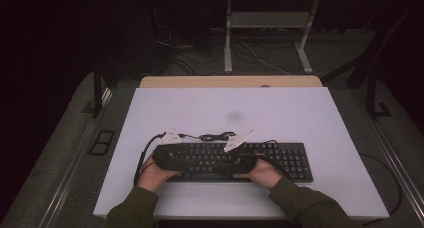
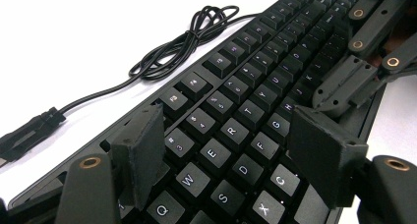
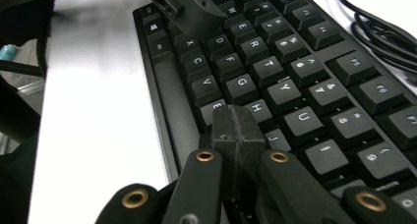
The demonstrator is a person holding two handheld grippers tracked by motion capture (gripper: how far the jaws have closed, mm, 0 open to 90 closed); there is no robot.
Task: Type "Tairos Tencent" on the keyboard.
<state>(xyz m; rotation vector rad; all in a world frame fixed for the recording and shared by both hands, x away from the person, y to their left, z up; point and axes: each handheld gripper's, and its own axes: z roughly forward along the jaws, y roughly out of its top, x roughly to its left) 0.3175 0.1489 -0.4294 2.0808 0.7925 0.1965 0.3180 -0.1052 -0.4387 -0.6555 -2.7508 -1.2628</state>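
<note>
A black keyboard [image 1: 290, 160] lies across the near half of the white table [image 1: 300, 113]. My left gripper [image 1: 182, 162] hovers over its left end. In the left gripper view its jaws stand open [image 2: 231, 155] above the W, E, S and D keys of the keyboard [image 2: 255, 86], with nothing between the pads [image 2: 140, 150]. My right gripper [image 1: 227, 163] is beside it. Its jaws are shut together [image 3: 236, 128], tips just over the keys of the keyboard [image 3: 295, 52] near H and N. Each gripper appears in the other's view: the right gripper [image 2: 344, 86] and the left gripper [image 3: 187, 10].
The keyboard's cable [image 1: 217, 136] lies coiled on the table just behind the keyboard, seen as a cable loop [image 2: 187, 37] ending in a plug [image 2: 29, 133]. Bare white table lies behind and to the right. A metal stand [image 1: 265, 33] is on the floor beyond the table.
</note>
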